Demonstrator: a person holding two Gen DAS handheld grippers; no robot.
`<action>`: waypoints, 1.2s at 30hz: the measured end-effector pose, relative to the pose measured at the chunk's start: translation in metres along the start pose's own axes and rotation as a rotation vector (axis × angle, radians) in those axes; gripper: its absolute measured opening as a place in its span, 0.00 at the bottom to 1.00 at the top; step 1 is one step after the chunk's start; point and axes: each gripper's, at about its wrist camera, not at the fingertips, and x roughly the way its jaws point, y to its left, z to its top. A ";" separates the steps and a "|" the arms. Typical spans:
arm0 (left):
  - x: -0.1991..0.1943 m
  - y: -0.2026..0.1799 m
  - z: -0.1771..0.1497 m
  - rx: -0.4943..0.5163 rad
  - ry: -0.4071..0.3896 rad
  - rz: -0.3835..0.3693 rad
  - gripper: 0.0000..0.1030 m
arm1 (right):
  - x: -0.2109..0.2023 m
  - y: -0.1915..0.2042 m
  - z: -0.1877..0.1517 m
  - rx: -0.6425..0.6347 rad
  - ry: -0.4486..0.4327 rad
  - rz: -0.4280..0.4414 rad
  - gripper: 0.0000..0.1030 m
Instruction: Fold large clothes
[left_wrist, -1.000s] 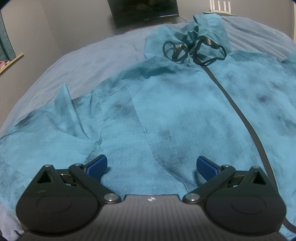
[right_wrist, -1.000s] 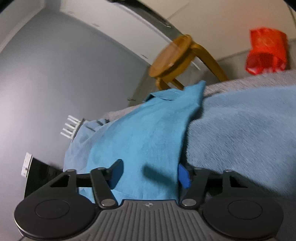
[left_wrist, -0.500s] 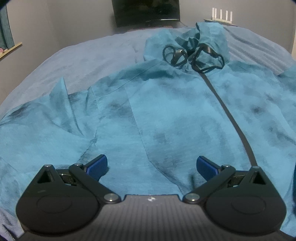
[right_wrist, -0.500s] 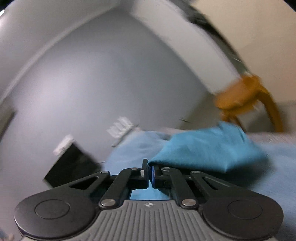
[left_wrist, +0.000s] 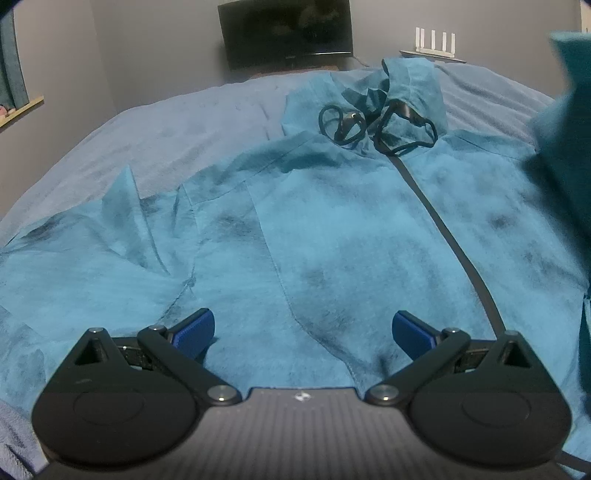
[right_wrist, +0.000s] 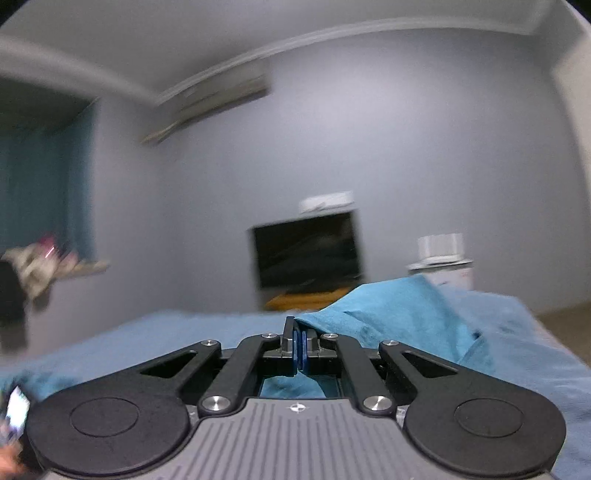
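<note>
Jacket (left_wrist: 351, 229) flat on bed (left_wrist: 177, 122); right tool (right_wrist: 298, 349) pinching lifted jacket edge; left tool (left_wrist: 303, 328) open.

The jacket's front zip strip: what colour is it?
Black, on the teal jacket; the zip strip shows best in the left wrist view.

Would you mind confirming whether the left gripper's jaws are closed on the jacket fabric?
No, the left gripper has its jaws spread wide apart above the teal jacket, with nothing pinched between them.
</note>
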 end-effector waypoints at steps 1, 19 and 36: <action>0.000 -0.001 0.000 0.002 -0.001 0.003 1.00 | 0.002 0.013 -0.006 -0.012 0.034 0.034 0.03; -0.023 -0.004 -0.002 0.011 -0.072 -0.012 1.00 | 0.052 0.158 -0.093 -0.241 0.423 0.140 0.59; -0.060 -0.004 0.012 -0.077 -0.246 -0.217 1.00 | 0.059 0.003 -0.096 0.694 0.266 -0.122 0.78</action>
